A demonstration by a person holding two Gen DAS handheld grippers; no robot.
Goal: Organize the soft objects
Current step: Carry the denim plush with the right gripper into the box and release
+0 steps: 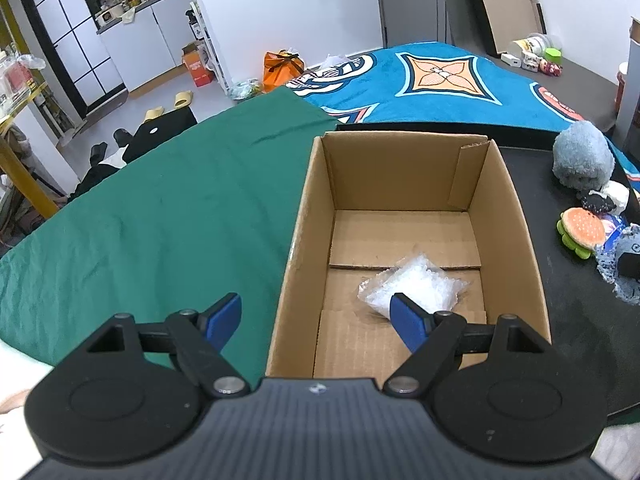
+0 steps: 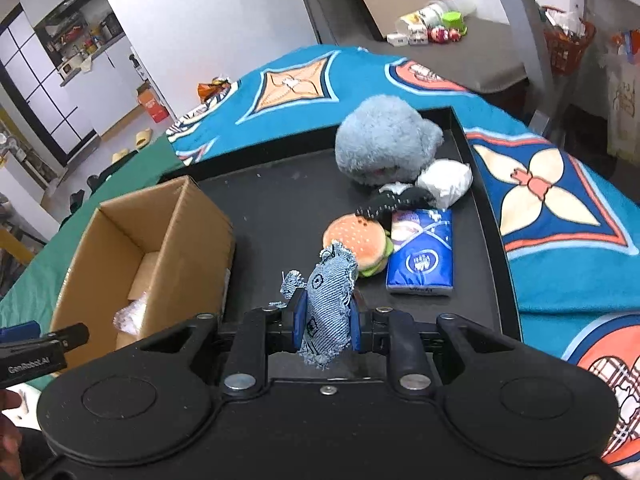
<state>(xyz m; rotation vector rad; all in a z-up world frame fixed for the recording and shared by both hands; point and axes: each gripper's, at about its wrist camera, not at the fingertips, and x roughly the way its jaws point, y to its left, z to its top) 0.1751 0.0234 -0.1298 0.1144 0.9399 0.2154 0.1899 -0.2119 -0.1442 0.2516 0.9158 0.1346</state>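
Note:
An open cardboard box (image 1: pixel 516 216) stands on a black tray (image 2: pixel 280 200); it also shows in the right wrist view (image 2: pixel 188 232). A clear plastic bag of white bits (image 1: pixel 416 286) lies on its floor. My left gripper (image 1: pixel 316 316) is open and empty over the box's near left corner. My right gripper (image 2: pixel 327 320) is shut on a frayed denim piece (image 2: pixel 330 300), held above the tray right of the box. On the tray lie a grey plush (image 2: pixel 384 140), a burger plush (image 2: pixel 360 240), a blue tissue pack (image 2: pixel 424 256), a black-and-white fabric item (image 2: pixel 394 198) and a white bundle (image 2: pixel 446 182).
A green cloth (image 1: pixel 160 208) covers the surface left of the box. A blue patterned blanket (image 2: pixel 560 208) lies behind and right of the tray. Bottles and small items (image 2: pixel 432 24) sit on a far grey surface. Slippers (image 1: pixel 180 102) and an orange bag (image 1: pixel 282 68) are on the floor.

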